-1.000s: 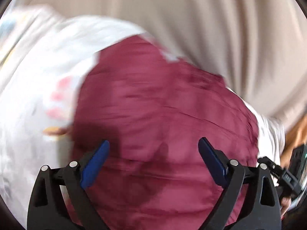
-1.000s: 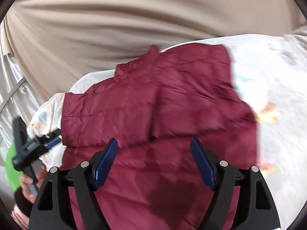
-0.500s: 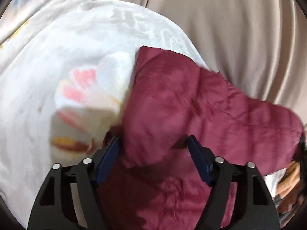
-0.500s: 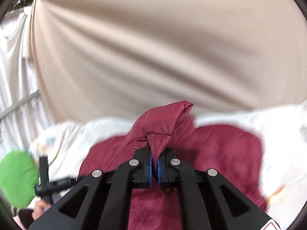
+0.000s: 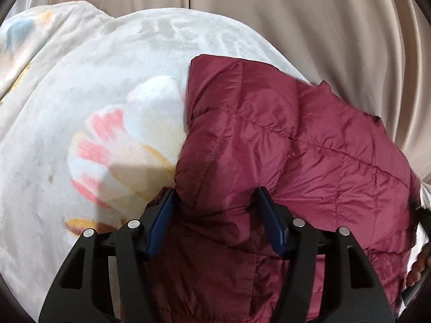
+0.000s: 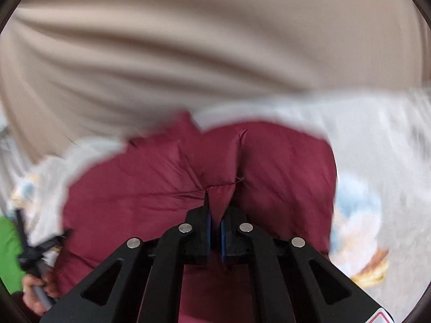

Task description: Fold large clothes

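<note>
Maroon quilted jacket point(image 5: 309, 161), center-right on the floral blanket point(image 5: 80, 134), looks light, puffy & slippery, so grab seams/edges: right gripper point(image 6: 215, 215) pinches a fold, left gripper point(image 5: 215, 215) half-open astride the folded edge.

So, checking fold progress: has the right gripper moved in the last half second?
Yes. The right gripper, clamping the maroon jacket, dropped against the beige curtain.

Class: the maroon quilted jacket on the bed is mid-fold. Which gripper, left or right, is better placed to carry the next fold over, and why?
Probably right: the right gripper is shut on the maroon quilted jacket; the left gripper is open, merely straddling a fold.
</note>
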{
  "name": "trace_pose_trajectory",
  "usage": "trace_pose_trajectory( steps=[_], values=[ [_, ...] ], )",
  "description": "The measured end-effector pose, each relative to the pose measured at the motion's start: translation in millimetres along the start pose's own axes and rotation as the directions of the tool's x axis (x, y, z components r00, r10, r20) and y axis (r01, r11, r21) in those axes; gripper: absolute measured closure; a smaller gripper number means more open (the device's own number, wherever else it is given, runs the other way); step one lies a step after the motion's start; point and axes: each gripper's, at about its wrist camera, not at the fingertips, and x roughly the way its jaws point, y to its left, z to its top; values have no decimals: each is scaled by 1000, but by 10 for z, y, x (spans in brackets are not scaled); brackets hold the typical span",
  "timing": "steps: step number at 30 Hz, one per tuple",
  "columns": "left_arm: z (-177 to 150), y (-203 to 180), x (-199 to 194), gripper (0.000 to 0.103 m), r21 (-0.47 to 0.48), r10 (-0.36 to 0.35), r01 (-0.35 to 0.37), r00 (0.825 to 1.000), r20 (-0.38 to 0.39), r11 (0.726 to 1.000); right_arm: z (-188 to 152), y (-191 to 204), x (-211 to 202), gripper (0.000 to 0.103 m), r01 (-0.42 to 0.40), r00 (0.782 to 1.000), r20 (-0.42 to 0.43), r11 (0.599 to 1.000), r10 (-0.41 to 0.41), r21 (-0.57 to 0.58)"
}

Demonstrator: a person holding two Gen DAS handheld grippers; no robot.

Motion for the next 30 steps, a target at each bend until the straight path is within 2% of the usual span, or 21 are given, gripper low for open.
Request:
trace_pose_trajectory(
  steps=[1,3,6,7,8,9,10,11,12,14,16,18,19,20,21,22,23,26,30],
  values=[
    [6,-10,-1,42,5,6,-6,1000,1,1000,-52,-83,121,100,-11,999,-36,1000,11,16],
    [10,3,-4,42,4,7,-7,1000,0,1000,-108,-128,92,99,-29,999,-22,999,30,36],
    [8,126,-94,43,-32,-31,31,1000,-3,999,-114,-124,-125,89,-10,1000,0,998,10,59],
    [-18,229,-190,41,-48,-50,50,999,-11,998,-145,-121,-281,82,0,1000,14,998,0,60],
    [-40,306,-271,35,-68,-73,72,997,-23,995,-193,-113,-418,71,9,1000,19,999,-10,46],
    [-78,422,-394,32,-96,-116,112,992,-40,989,-239,-119,-521,63,25,999,21,999,-25,26],
    [-125,531,-506,25,-116,-149,142,987,-53,983,-293,-145,-677,51,47,999,21,999,-47,-1],
    [-182,626,-607,18,-128,-161,152,985,-65,980,-371,-182,-849,45,73,997,21,997,-72,-30],
    [-280,744,-729,16,-135,-156,143,984,-89,980,-548,-257,-1016,40,98,995,7,993,-98,-62],
    [-470,886,-859,14,-134,-153,135,979,-138,982,-857,-436,-1230,37,108,992,-53,991,-112,-78],
    [-712,997,-954,14,-128,-173,148,964,-204,981,-1162,-632,-1372,37,84,985,-151,996,-88,-36],
    [-873,966,-1128,20,-58,-169,161,967,-192,985,-1425,-770,-1452,37,45,974,-221,999,-38,28],
    [-930,911,-1182,35,-18,-166,165,965,-203,986,-1541,-804,-1481,40,24,970,-245,998,-10,55],
    [-986,854,-1217,56,9,-191,198,955,-225,980,-1616,-817,-1516,56,5,968,-250,998,13,69],
    [-1050,809,-1232,68,23,-215,229,941,-260,973,-1685,-795,-1568,67,-18,970,-240,997,36,74],
    [-1094,782,-1252,81,35,-214,233,936,-278,972,-1718,-773,-1586,87,-34,969,-241,997,51,74],
    [-1131,758,-1301,91,54,-209,232,938,-275,971,-1748,-754,-1623,95,-45,969,-237,996,63,81],
    [-1243,708,-1558,97,98,-208,241,941,-268,965,-1814,-723,-1911,100,-52,978,-200,995,67,82],
    [-1539,853,-2030,97,92,-232,273,921,-314,958,-2079,-662,-2473,100,-51,980,-190,997,59,49]
  ],
)
